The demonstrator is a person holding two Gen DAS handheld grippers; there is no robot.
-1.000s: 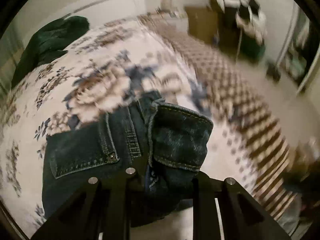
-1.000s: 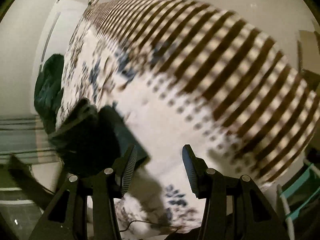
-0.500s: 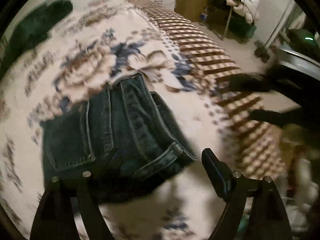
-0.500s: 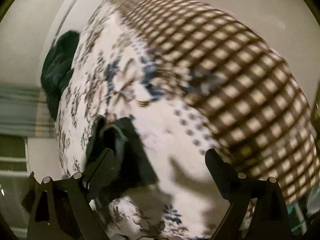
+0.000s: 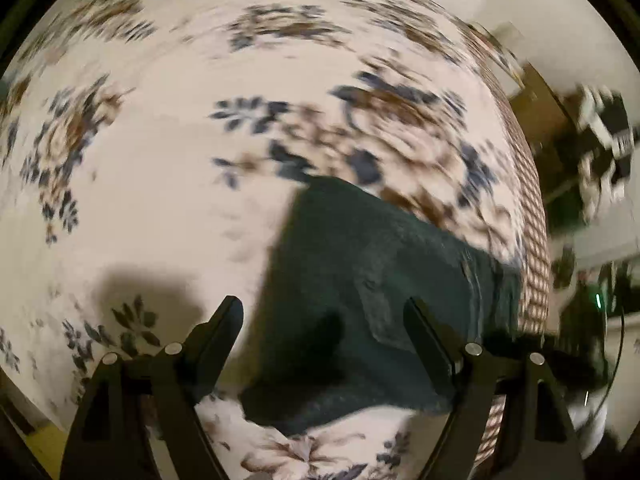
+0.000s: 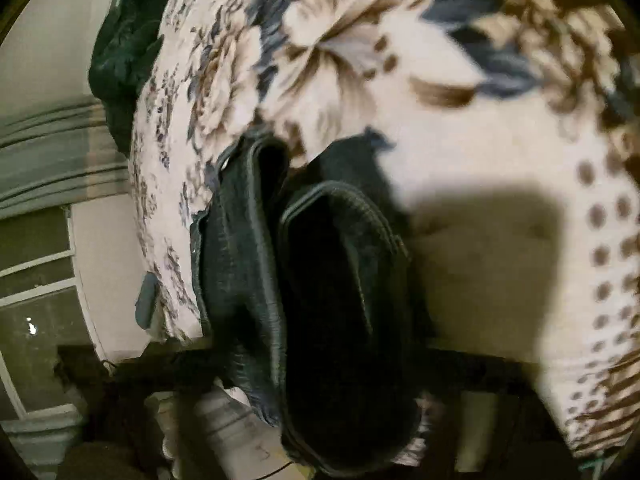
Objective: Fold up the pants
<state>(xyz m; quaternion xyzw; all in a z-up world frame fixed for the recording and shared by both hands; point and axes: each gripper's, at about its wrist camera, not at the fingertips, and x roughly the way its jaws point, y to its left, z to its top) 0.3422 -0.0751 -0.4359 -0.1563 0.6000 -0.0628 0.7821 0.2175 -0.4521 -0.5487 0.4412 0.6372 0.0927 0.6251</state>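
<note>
Dark blue jeans (image 5: 360, 288) lie folded in a thick bundle on the floral bedspread (image 5: 160, 160). My left gripper (image 5: 324, 316) is open and empty, its two black fingers just above the near edge of the bundle. In the right wrist view the jeans (image 6: 320, 280) fill the middle and hang over the bed's edge, very close to the camera. The right gripper's fingers do not show in its own view; the folded denim covers the lower frame where they sit.
A dark green garment (image 6: 124, 48) lies at the far end of the bed. The bedspread's brown checked border (image 5: 532, 240) runs along the bed's right side. Furniture and clutter (image 5: 600, 132) stand beyond it. A window and wall (image 6: 40, 200) are on the left.
The left gripper has swung left so the jeans now lie right of centre, fingers still open. The right gripper has closed in on the jeans, which now hide its fingers.
</note>
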